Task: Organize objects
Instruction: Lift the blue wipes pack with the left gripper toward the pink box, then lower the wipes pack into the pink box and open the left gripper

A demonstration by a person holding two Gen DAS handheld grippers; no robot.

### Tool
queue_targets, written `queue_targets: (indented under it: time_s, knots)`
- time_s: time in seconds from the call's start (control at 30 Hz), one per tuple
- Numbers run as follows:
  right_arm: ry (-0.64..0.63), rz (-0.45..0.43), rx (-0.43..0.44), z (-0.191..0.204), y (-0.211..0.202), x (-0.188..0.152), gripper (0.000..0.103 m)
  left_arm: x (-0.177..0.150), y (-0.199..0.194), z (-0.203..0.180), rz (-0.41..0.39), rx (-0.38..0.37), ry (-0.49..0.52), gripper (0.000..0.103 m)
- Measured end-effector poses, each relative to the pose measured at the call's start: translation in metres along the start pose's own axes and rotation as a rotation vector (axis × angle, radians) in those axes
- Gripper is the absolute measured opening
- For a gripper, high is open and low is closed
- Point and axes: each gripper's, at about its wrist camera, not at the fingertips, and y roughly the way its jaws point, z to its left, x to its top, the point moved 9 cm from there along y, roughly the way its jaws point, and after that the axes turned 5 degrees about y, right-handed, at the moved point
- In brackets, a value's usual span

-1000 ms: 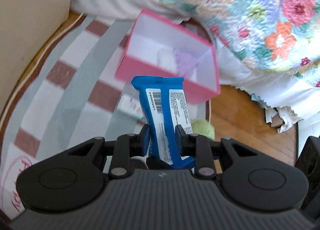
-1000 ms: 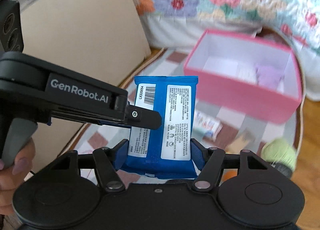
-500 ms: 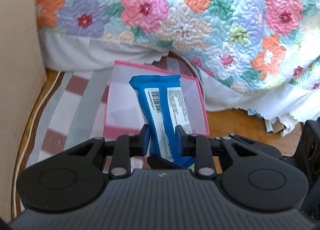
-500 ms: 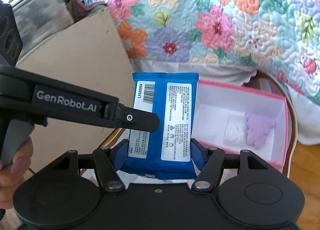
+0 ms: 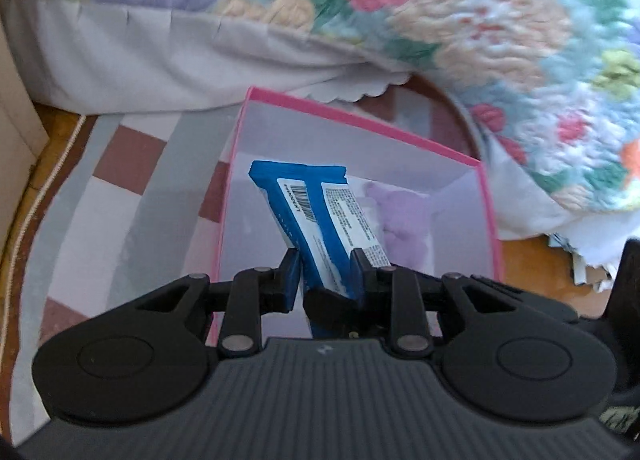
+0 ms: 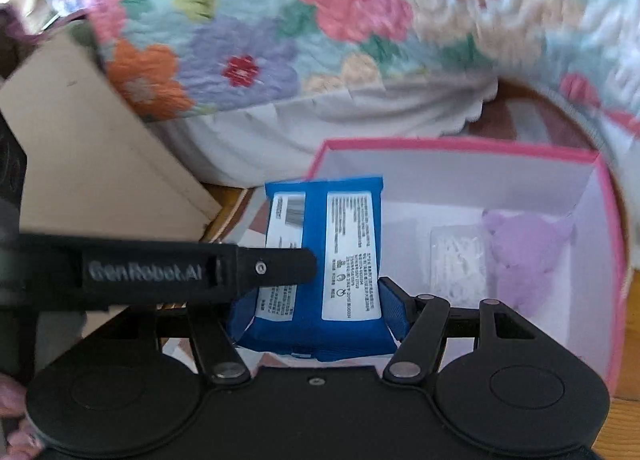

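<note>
A: Who has the blue packet [image 5: 320,228]?
B: Both. The right gripper [image 6: 316,320] and left gripper [image 5: 326,276] have their jaws clamped on it, above the pink box's [image 6: 440,146] left end; a purple toy [image 6: 524,256] lies inside, far right

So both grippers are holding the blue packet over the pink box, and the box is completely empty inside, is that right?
Not quite. Both the left gripper and the right gripper do hold the blue packet over the pink box, but the box is not empty. The right wrist view shows a purple plush toy and a white item lying inside it.
</note>
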Motion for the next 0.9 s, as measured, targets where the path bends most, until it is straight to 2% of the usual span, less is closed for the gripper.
queue_targets:
  time_s: [0.13, 0.3, 0.5, 0.6, 0.7, 0.73, 0.77, 0.9]
  knots:
    - [0.042, -0.012, -0.003, -0.018, 0.029, 0.007, 0.069, 0.010, 0.030, 0.003, 0.014, 0.028, 0.019, 0.025]
    - [0.094, -0.015, -0.009, -0.039, 0.048, 0.011, 0.069, 0.016, 0.057, -0.005, 0.034, 0.078, 0.102, 0.025]
    - [0.098, 0.021, -0.041, -0.051, 0.069, 0.016, 0.069, 0.017, 0.079, 0.002, 0.061, 0.104, 0.085, 0.025]
    - [0.096, 0.036, -0.055, -0.053, 0.076, 0.015, 0.071, 0.016, 0.080, 0.001, 0.046, 0.107, 0.104, 0.027]
    - [0.042, 0.012, -0.085, -0.053, 0.070, 0.014, 0.071, 0.017, 0.073, -0.003, 0.026, 0.120, 0.128, 0.034]
    - [0.031, 0.013, -0.081, -0.053, 0.067, 0.013, 0.071, 0.017, 0.068, -0.005, 0.022, 0.133, 0.143, 0.041]
    - [0.034, 0.017, -0.063, -0.052, 0.063, 0.011, 0.071, 0.018, 0.065, -0.007, 0.014, 0.149, 0.160, 0.047]
    - [0.061, 0.010, -0.007, -0.052, 0.043, 0.004, 0.072, 0.015, 0.045, -0.017, 0.000, 0.196, 0.252, 0.053]
